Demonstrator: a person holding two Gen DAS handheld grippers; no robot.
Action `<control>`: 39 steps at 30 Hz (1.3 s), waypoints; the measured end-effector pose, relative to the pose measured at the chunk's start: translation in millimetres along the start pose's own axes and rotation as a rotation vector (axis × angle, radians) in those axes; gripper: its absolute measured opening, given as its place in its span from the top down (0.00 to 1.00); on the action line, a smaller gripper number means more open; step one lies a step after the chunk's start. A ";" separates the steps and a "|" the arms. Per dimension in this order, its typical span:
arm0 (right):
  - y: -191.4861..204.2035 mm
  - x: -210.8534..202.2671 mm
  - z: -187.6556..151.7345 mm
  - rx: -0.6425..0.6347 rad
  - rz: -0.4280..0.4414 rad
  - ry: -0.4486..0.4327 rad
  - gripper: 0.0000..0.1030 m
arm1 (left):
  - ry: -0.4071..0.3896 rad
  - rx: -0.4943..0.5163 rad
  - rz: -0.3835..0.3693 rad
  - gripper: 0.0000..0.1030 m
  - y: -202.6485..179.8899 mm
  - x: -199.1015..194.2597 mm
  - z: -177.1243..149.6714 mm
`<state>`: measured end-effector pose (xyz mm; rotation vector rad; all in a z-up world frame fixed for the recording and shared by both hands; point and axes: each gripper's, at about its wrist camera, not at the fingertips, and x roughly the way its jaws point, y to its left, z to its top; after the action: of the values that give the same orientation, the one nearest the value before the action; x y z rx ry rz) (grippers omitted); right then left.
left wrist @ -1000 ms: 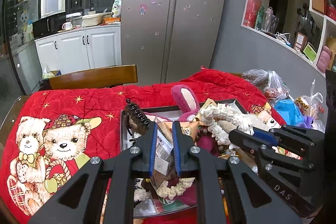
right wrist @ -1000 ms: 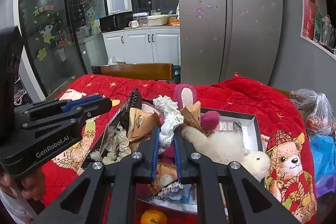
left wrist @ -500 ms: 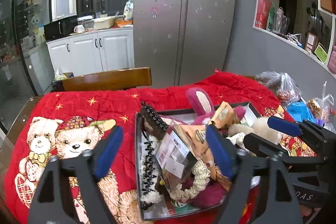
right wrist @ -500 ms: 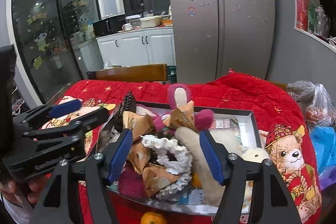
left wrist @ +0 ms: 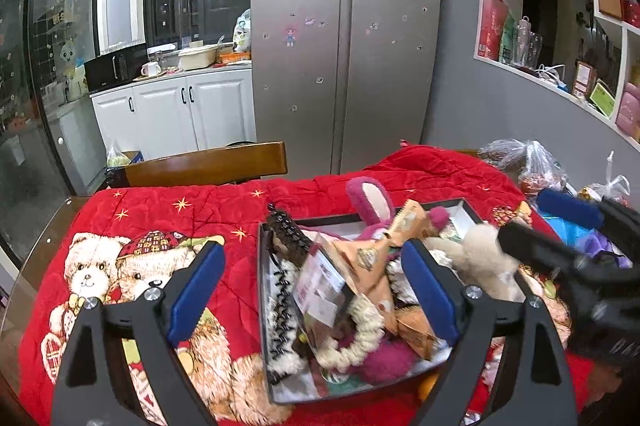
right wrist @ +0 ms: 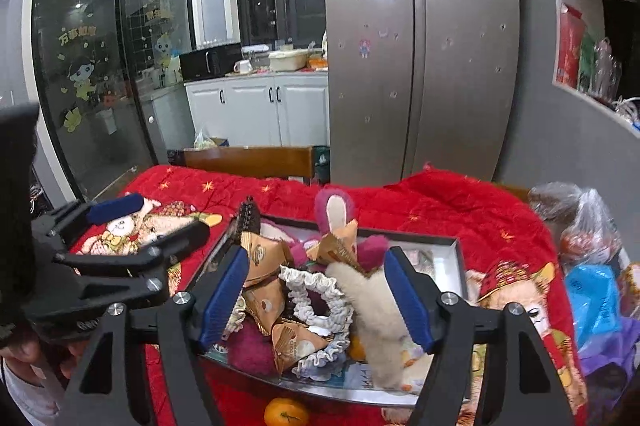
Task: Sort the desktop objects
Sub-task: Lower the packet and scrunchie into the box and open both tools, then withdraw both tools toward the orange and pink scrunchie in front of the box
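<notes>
So both grippers hang over the red quilt (left wrist: 168, 202), which covers the table, and above the dark tray (right wrist: 454, 246), which is heaped with the task's things. Left gripper (left wrist: 316, 290) has its blue pads spread wide, nothing between them; right gripper (right wrist: 316, 290) the same, wide apart and empty.

Step in hand, as I judge it, is a release just finished and the next pick being chosen. To do it well, take whatever lies on top and free — the cream plush toy (right wrist: 372, 302) or the white scrunchie (right wrist: 316, 290) under the right gripper, the orange snack packet (left wrist: 372, 258) under the left. Come straight down with the jaws wide, close on one item only, and lift clear before moving sideways, because the pile is tangled and a neighbour may drag along. The pink plush (right wrist: 334, 212) sits at the back, partly buried, so leave it. The black hair claw (left wrist: 288, 234) leans on the tray's left edge; a nudge could tip it out. A small orange (right wrist: 286, 412) lies on the quilt just in front of the tray, outside it.

Versus a second ago — both grippers were pinched shut, left on a clear labelled packet (left wrist: 320, 290), right on the scrunchie. Now both items lie in the pile, and both views sit higher and further back.
</notes>
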<state>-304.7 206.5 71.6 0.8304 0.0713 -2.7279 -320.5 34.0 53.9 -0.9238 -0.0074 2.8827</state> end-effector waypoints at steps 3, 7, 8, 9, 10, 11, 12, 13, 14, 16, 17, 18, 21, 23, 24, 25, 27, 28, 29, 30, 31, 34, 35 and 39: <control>-4.9 -24.5 2.6 0.014 0.001 -0.034 0.28 | -0.012 0.003 -0.028 0.12 -8.8 -14.7 -3.3; -11.7 -57.2 -3.5 0.007 -0.023 -0.063 0.26 | -0.037 0.013 -0.050 0.08 -27.1 -36.6 -12.6; -13.0 -63.7 -6.0 0.001 -0.028 -0.064 0.26 | -0.047 0.008 -0.049 0.06 -30.7 -41.2 -17.4; -14.8 -70.3 -9.7 -0.004 -0.029 -0.061 0.26 | -0.059 -0.002 -0.049 0.05 -35.0 -46.1 -24.8; -16.8 -77.4 -15.8 -0.012 -0.030 -0.053 0.26 | -0.062 -0.004 -0.057 0.05 -38.1 -48.8 -30.8; -17.3 -81.3 -18.9 -0.014 -0.032 -0.051 0.26 | -0.054 0.002 -0.070 0.05 -43.0 -50.9 -38.9; -19.2 -86.2 -24.3 -0.014 -0.038 -0.050 0.26 | -0.045 0.007 -0.077 0.05 -45.0 -51.4 -43.9; -21.3 -90.8 -30.8 -0.016 -0.043 -0.047 0.26 | -0.023 0.024 -0.088 0.05 -50.2 -50.9 -51.4; -23.6 -94.5 -37.6 -0.015 -0.043 -0.044 0.26 | -0.007 0.041 -0.092 0.05 -54.0 -49.8 -56.3; -26.6 -96.9 -48.1 -0.014 -0.039 -0.028 0.26 | 0.018 0.071 -0.071 0.05 -61.0 -45.2 -71.4; -27.8 -96.6 -53.1 -0.016 -0.038 -0.013 0.26 | 0.024 0.076 -0.061 0.05 -62.5 -43.4 -78.8; -29.0 -96.5 -59.1 -0.019 -0.041 -0.003 0.26 | 0.037 0.076 -0.056 0.05 -64.6 -39.1 -88.9; -32.8 -94.2 -77.9 -0.017 -0.048 0.010 0.26 | 0.096 0.077 -0.079 0.05 -71.6 -24.1 -110.1; -36.5 -91.2 -91.2 0.003 -0.052 0.008 0.26 | 0.128 0.084 -0.091 0.05 -74.9 -13.9 -119.5; -37.8 -86.9 -98.2 0.010 -0.053 0.013 0.26 | 0.141 0.092 -0.096 0.05 -76.8 -8.7 -124.3; -38.6 -81.1 -107.1 0.010 -0.051 0.024 0.26 | 0.151 0.100 -0.098 0.05 -79.5 -5.0 -128.3; -39.0 -72.2 -120.0 -0.005 -0.050 0.050 0.26 | 0.164 0.125 -0.101 0.05 -85.3 1.2 -135.3; -39.5 -67.3 -125.0 -0.012 -0.048 0.062 0.26 | 0.167 0.136 -0.100 0.05 -88.9 4.0 -137.0; -39.8 -63.9 -129.8 -0.017 -0.047 0.071 0.26 | 0.170 0.148 -0.097 0.05 -91.3 6.1 -138.8; -40.0 -58.8 -133.3 -0.024 -0.046 0.084 0.26 | 0.171 0.158 -0.091 0.05 -93.5 8.2 -140.5; -41.5 -53.3 -138.0 -0.026 -0.045 0.100 0.26 | 0.172 0.168 -0.089 0.05 -95.3 10.6 -141.6; -47.0 -42.3 -145.6 -0.003 -0.014 0.144 0.26 | 0.182 0.175 -0.084 0.05 -97.6 17.9 -143.3; -50.2 -38.0 -148.2 0.014 -0.003 0.162 0.26 | 0.188 0.172 -0.086 0.05 -97.0 19.8 -142.9; -61.0 -25.6 -154.5 0.079 0.039 0.219 0.26 | 0.222 0.160 -0.092 0.05 -95.4 30.4 -143.0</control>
<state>-218.7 291.6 -45.2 1.1380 -0.0068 -2.6081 -251.8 127.8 -76.4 -1.1716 0.1915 2.6369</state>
